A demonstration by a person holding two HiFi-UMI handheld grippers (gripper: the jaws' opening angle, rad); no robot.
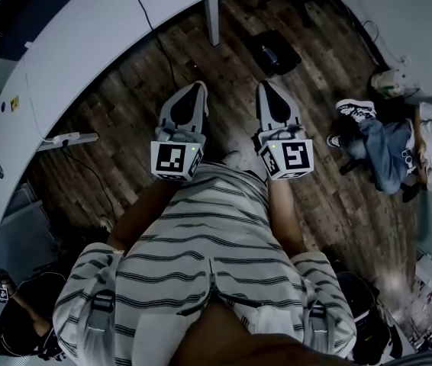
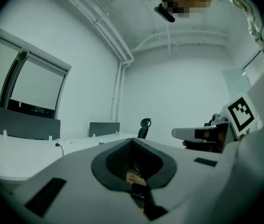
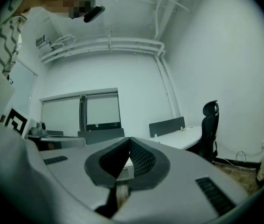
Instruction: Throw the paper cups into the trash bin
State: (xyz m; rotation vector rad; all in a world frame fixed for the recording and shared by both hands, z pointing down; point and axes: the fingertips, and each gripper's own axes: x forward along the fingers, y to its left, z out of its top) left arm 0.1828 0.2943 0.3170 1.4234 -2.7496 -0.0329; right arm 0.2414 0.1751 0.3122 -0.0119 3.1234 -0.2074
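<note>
cups: no paper cup could be made out in any view, so which way one lay from the jaws could not be told; a small blue item (image 2: 101, 143) on the far bench (image 2: 24, 155) was too small to name
trash bin: not identifiable in these views
hands: left gripper (image 1: 198, 87) and right gripper (image 1: 266, 85) were side by side, just in front of the striped shirt (image 1: 201, 242); both pointed level out over the wooden floor (image 1: 155, 75); neither was plainly nearer to anything of the task
left jaws: together, tips meeting, nothing between them
right jaws: together as well, empty
others: a person sat on the floor (image 1: 388, 147) well off to the right
judgement: the task looked not yet begun; the next move probably called for finding a cup, then opening one pair of jaws before the reach
</note>
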